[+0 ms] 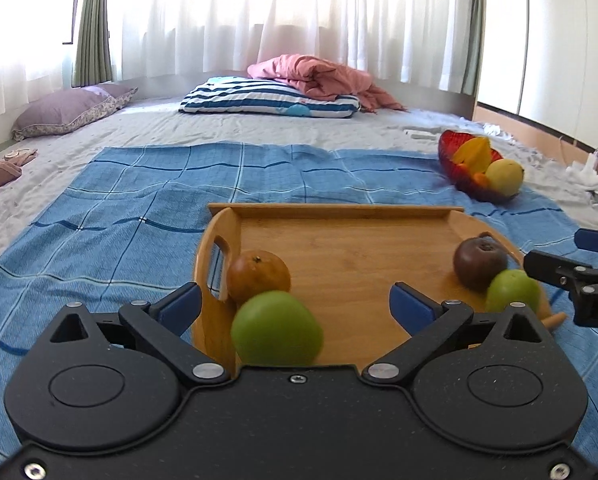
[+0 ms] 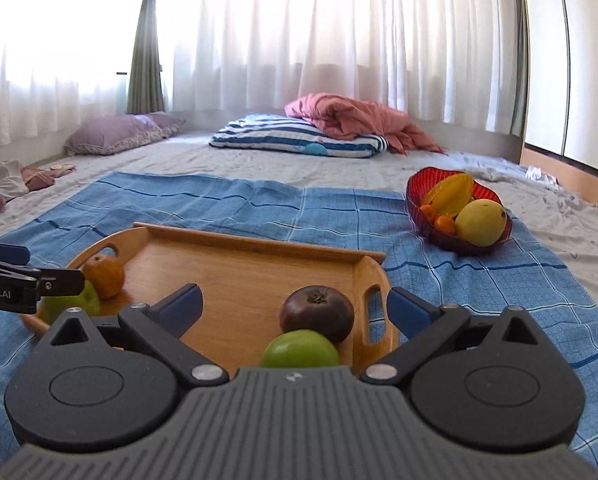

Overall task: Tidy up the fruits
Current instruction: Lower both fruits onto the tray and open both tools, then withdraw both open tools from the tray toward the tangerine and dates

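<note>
A wooden tray (image 1: pixel 339 240) (image 2: pixel 235 264) lies on a blue checked cloth. At its left end sit an orange (image 1: pixel 258 275) (image 2: pixel 103 276) and a green fruit (image 1: pixel 277 330) (image 2: pixel 73 302). At its right end sit a dark purple fruit (image 1: pixel 479 263) (image 2: pixel 317 312) and a second green fruit (image 1: pixel 513 291) (image 2: pixel 299 350). My left gripper (image 1: pixel 295 304) is open, with the first green fruit between its fingers, untouched. My right gripper (image 2: pixel 295 304) is open over the second green fruit and the purple fruit. A red bowl (image 1: pixel 447 152) (image 2: pixel 415 196) holds a starfruit, a mango and small oranges.
The blue cloth (image 1: pixel 139 200) (image 2: pixel 219 200) covers a grey mattress. A striped pillow (image 1: pixel 267 98) (image 2: pixel 295 136) with a pink blanket and a purple pillow (image 1: pixel 71 110) (image 2: pixel 119 134) lie far back by the curtains. Crumpled clothes lie at the left (image 2: pixel 7 184) and right (image 1: pixel 591 176).
</note>
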Demonstrator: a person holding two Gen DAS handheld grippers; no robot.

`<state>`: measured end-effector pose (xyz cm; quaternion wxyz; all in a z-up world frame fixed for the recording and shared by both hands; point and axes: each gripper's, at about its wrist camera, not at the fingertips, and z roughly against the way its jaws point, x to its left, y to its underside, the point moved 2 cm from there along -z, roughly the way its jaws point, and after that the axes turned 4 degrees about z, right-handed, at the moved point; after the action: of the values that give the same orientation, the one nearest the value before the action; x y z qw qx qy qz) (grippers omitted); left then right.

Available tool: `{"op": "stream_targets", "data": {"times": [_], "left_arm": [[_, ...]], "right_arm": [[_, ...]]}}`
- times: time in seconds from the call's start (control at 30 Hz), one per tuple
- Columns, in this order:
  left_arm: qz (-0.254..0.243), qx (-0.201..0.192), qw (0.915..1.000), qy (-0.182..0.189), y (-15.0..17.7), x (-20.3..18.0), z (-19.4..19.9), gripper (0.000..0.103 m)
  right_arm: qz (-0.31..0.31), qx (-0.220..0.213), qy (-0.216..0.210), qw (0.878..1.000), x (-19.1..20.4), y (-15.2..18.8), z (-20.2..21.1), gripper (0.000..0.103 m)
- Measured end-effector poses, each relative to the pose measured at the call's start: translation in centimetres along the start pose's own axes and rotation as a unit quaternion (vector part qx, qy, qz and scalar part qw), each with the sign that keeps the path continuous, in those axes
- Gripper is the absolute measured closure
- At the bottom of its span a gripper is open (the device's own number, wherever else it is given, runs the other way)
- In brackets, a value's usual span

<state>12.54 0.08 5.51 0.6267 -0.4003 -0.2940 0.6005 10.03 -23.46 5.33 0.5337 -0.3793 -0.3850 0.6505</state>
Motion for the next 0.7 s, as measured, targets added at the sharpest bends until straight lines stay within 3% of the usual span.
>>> {"op": "stream_targets", "data": {"times": [0.27, 0.7], "left_arm": [[-0.002, -0.009, 0.9999, 0.008, 2.7, -0.4, 1.5, 0.001], [0.011, 0.002, 0.9995, 0.030, 6.1, -0.8, 2.9, 0.001]], "right_arm": [[-0.004, -0.044, 0.006, 0.999, 0.9, 2.6, 2.3, 0.000], [-0.039, -0.066, 0.005, 0.997, 2.0, 6.6, 4.7, 0.000]]}}
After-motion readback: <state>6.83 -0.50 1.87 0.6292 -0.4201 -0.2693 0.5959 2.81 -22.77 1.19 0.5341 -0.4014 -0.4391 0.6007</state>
